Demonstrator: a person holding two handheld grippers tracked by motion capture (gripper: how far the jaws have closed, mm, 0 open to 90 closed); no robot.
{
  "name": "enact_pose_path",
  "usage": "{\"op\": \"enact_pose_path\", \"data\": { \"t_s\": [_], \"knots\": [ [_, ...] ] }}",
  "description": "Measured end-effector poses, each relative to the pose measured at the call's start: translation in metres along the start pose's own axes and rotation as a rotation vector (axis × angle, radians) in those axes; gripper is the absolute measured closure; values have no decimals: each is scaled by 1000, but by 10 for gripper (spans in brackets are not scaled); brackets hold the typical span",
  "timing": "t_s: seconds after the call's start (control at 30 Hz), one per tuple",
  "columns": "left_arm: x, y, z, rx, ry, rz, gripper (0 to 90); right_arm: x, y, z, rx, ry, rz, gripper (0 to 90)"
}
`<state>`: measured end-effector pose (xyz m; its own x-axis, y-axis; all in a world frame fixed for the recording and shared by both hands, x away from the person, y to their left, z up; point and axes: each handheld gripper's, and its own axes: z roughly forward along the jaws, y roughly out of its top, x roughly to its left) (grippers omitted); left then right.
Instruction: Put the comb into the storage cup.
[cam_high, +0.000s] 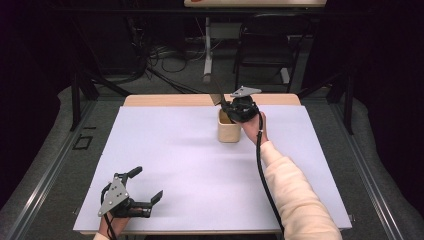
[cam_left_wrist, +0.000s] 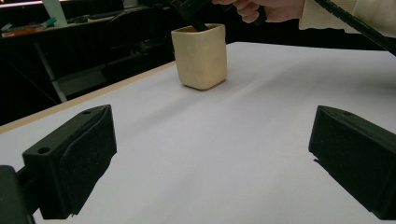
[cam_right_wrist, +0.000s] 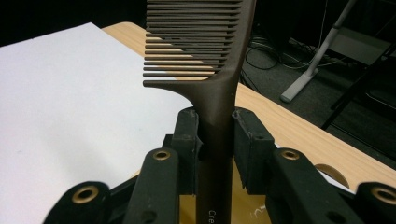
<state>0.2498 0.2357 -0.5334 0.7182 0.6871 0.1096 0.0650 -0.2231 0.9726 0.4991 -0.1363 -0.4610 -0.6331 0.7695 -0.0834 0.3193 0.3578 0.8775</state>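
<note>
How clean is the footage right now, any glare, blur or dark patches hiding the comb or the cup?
High view: white table cover evenly lit, surroundings dark, soft shadow beside the beige square cup. Left gripper view: cup sharp, near jaws slightly soft. Right gripper view: dark brown plastic comb sharp, its upper teeth blending into the black background; no glare.

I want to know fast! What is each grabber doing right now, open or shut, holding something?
Left gripper: open, holding nothing.
Right gripper: shut on the dark brown plastic comb, above the cream square cup.
</note>
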Motion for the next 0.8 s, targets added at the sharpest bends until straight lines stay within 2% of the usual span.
{"op": "enact_pose_path", "data": {
  "t_s": [0.8],
  "knots": [
    [0,0,0,0,0,0,9,5,-1,3,29,-6,-74,717]
  ]
}}
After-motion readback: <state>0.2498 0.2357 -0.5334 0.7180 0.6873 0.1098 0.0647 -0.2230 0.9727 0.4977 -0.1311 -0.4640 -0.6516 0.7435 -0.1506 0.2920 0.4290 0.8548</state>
